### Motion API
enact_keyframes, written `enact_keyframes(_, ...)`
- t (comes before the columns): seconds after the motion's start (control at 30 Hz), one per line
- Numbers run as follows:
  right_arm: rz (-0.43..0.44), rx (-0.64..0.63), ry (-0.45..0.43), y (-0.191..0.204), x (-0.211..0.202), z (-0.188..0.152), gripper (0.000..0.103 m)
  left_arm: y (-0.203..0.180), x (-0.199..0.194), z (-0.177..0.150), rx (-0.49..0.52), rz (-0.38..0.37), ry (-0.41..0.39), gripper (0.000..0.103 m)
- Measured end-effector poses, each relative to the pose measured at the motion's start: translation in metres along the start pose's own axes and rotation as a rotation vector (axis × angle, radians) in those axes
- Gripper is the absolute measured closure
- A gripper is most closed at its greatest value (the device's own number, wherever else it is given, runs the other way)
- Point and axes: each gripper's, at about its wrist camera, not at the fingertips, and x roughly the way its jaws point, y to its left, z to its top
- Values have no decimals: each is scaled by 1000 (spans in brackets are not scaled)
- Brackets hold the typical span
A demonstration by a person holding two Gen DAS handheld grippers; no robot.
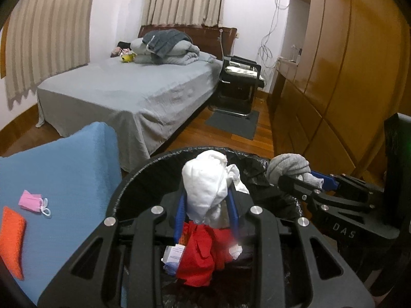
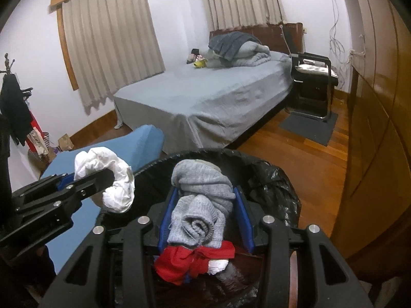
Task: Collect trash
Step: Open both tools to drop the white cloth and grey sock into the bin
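Observation:
My left gripper (image 1: 206, 197) is shut on a crumpled white tissue wad (image 1: 205, 184) and holds it over the black-lined trash bin (image 1: 133, 179). My right gripper (image 2: 203, 205) is shut on a rolled grey sock (image 2: 200, 200) above the same bin (image 2: 269, 174). Each gripper shows in the other view: the right one with the sock (image 1: 290, 169), the left one with the tissue (image 2: 108, 179). Red trash (image 1: 203, 251) and a small white carton (image 1: 173, 254) lie in the bin. The red trash also shows in the right wrist view (image 2: 190, 259).
A blue cushioned seat (image 1: 64, 174) stands left of the bin with a pink face mask (image 1: 32, 200) and an orange cloth (image 1: 12, 241) on it. A grey bed (image 1: 133, 89), a black chair (image 1: 239, 82) and a wooden wardrobe (image 1: 334, 77) lie beyond.

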Motion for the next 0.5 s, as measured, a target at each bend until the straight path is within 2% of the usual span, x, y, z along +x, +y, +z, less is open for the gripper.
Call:
enact_keyframes(0.1, -7, -4, 15, -4, 9, -3, 58, 0, 12, 1, -2, -10, 15, 66)
enact_keyframes(0.23, -8, 0, 25, -8, 16, -3, 57, 4, 25, -1, -1, -18, 43, 62)
enact_keyframes(0.4, -20, 7, 22, -11, 18, -2, 40, 9, 29, -2, -15, -13, 51, 45)
enact_keyframes(0.5, -29, 11, 13, -13, 15, -4, 31, 14, 28, -2, -24, 5, 49, 40)
